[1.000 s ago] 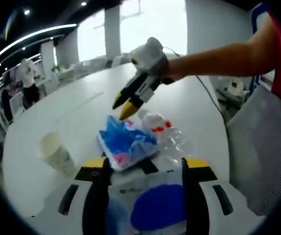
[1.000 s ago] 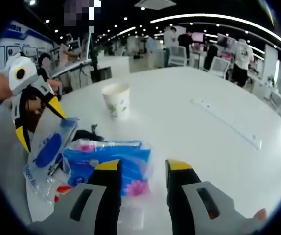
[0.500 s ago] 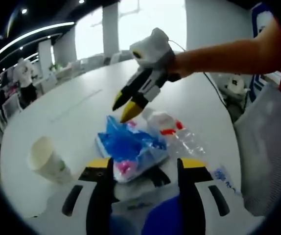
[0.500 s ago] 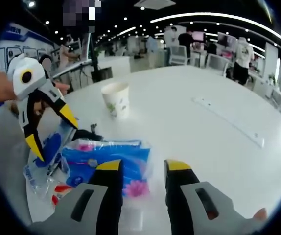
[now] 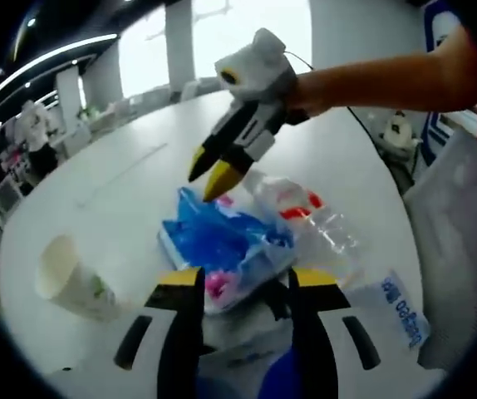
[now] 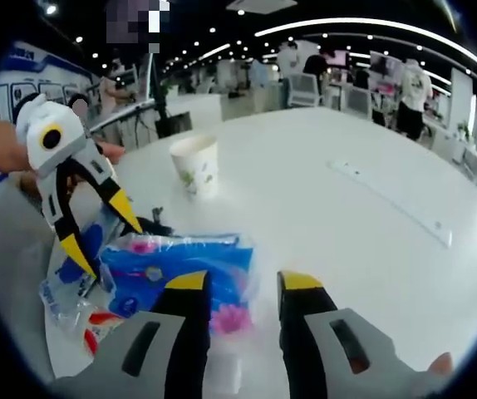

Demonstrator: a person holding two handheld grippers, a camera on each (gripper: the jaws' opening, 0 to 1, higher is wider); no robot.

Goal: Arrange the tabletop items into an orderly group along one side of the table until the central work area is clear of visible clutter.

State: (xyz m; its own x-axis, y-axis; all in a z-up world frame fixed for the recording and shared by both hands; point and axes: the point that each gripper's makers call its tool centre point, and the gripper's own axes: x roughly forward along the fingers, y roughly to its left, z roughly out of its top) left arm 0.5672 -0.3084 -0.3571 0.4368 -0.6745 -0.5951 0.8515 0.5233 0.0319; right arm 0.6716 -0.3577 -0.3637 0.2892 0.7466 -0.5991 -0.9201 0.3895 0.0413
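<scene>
A blue tissue pack (image 5: 222,241) (image 6: 180,266) lies on the white table (image 6: 346,233) beside a crushed clear bottle (image 5: 309,224) (image 6: 97,320) with a red label. A white wipes pack (image 5: 396,307) (image 6: 76,258) with blue print lies flat under my left gripper (image 5: 247,278) (image 6: 101,233), which is open. My right gripper (image 6: 245,283) (image 5: 208,176) hovers just over the tissue pack, open, nothing between its jaws. A paper cup (image 5: 64,278) (image 6: 197,165) stands upright, apart from the pile.
A small black item (image 6: 151,226) lies next to the tissue pack. A flat strip (image 6: 388,204) runs across the far table. A grey chair back (image 5: 463,216) stands at the table's edge. People and desks are in the background.
My left gripper has moved forward over the wipes pack, toward the tissue pack, and its jaws stand a little closer. The wipes pack now lies on the table. The right gripper has barely moved.
</scene>
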